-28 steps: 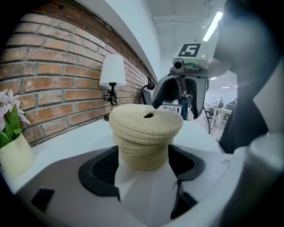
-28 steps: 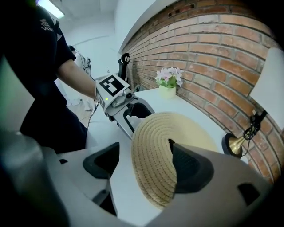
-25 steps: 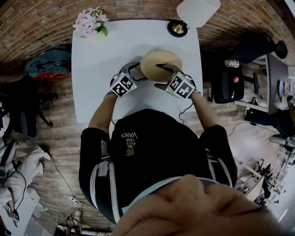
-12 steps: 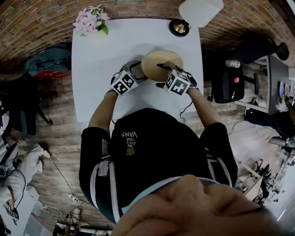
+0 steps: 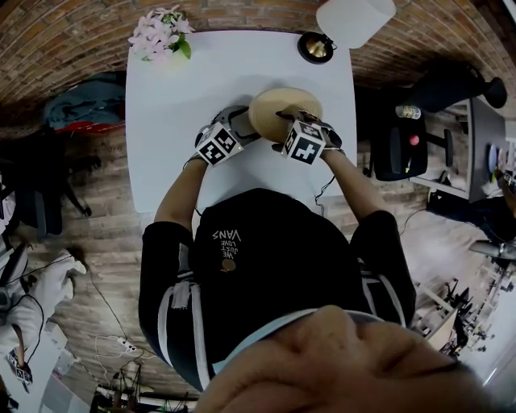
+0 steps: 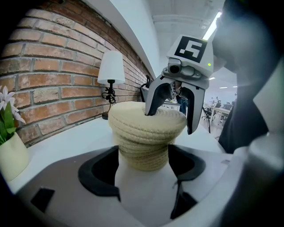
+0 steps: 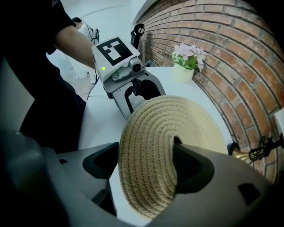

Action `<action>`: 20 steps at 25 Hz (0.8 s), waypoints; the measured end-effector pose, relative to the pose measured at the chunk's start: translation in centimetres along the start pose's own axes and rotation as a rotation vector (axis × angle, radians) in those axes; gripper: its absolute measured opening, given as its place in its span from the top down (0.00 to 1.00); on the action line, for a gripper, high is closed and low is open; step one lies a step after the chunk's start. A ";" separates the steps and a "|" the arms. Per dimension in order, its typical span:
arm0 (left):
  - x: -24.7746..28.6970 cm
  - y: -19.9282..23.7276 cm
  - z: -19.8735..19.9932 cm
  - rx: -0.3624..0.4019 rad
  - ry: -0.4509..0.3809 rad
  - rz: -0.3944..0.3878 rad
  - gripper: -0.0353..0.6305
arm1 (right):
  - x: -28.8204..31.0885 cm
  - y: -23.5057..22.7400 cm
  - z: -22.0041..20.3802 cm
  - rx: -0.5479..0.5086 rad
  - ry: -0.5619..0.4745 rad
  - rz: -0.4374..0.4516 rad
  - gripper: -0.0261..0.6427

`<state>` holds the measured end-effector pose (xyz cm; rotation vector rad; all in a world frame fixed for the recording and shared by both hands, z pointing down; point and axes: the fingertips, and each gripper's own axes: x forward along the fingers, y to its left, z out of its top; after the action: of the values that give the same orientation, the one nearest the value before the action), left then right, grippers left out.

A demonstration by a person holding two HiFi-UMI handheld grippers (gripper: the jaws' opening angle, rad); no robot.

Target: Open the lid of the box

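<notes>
The right gripper (image 5: 281, 131), reaching in level from the right, is clamping the round coiled-rope lid (image 7: 151, 133) at its rim, while the left gripper (image 5: 245, 129) is seemingly squeezing the ribbed woven box (image 6: 143, 153) on the white table (image 5: 173, 105).

Lamp shade (image 5: 355, 18): cut off by head view's top edge.
Box (image 6: 143, 150): in head view, hidden beneath woven lid (image 5: 284, 109).
Flower pot (image 6: 11, 155): cropped at left gripper view's edge.
</notes>
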<state>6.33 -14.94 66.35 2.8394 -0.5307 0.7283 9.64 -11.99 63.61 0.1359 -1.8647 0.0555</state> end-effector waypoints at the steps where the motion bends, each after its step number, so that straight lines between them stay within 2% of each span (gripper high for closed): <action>1: 0.0 0.0 0.0 0.000 0.000 0.000 0.44 | 0.1 -0.1 0.0 -0.001 0.003 0.001 0.44; 20: 0.3 0.2 0.1 -0.003 -0.016 0.016 0.43 | 1.3 -0.3 -0.3 -0.013 0.045 0.000 0.44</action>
<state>6.57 -15.24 66.43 2.8440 -0.5571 0.7076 9.55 -12.32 64.96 0.1246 -1.8198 0.0459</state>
